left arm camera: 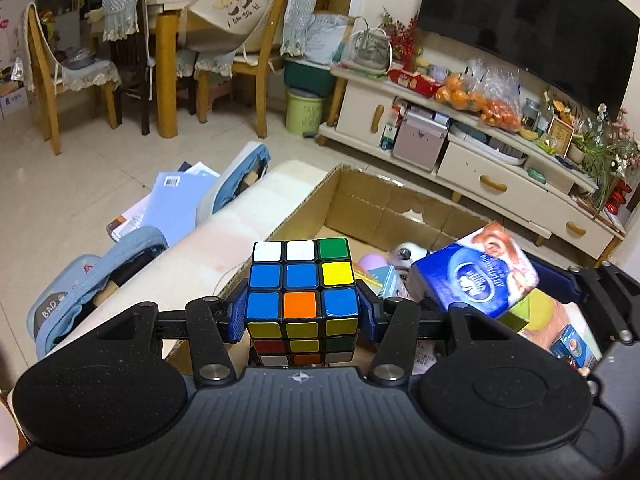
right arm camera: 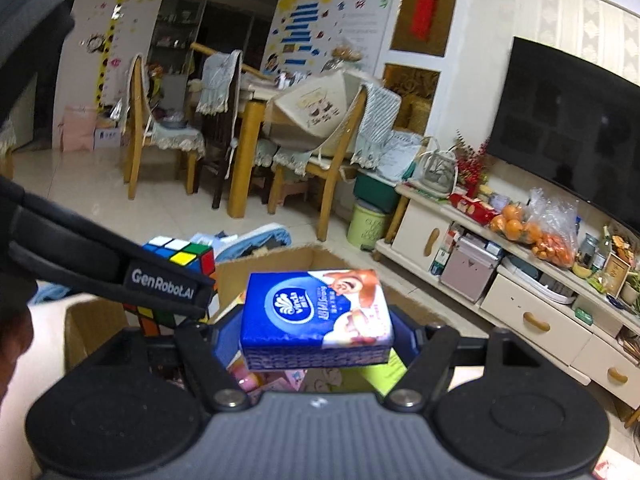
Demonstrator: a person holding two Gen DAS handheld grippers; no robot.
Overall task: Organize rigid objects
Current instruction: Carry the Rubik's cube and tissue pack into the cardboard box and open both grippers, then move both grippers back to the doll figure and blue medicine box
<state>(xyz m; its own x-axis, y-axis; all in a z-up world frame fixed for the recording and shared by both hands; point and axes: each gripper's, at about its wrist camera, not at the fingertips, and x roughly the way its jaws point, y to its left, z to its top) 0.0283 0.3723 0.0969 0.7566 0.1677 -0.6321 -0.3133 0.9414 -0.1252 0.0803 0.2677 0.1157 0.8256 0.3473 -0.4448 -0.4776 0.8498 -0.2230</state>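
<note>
Both hands are loaded and held over the open box (left arm camera: 360, 200), which sits on a pale bench (left arm camera: 240, 220) in a lived-in front room. The left gripper (left arm camera: 304, 312) has its jaws clamped on the two sides of a cube (left arm camera: 302, 280), a scrambled colour puzzle carried upright, clear of the box's near edge. The right gripper (right arm camera: 316, 332) has its jaws shut on the ends of a blue tissue pack (right arm camera: 316, 312), held roughly level above the box; from the left camera the same pack (left arm camera: 476, 272) shows tilted, just beside the cube and a little further in.

Inside the box, other small things already lie in a heap: something pink, something green (left arm camera: 536, 312), a few printed cartons. Their exact kinds I can't make out.

It looks to me like the carrying step, with both pieces either bound for the box or just lifted out; I can't tell which. If they are going in, the next move calls for lowering each to a free spot in the heap, one at a time since the two grippers are close together, then parting the jaws.
</note>
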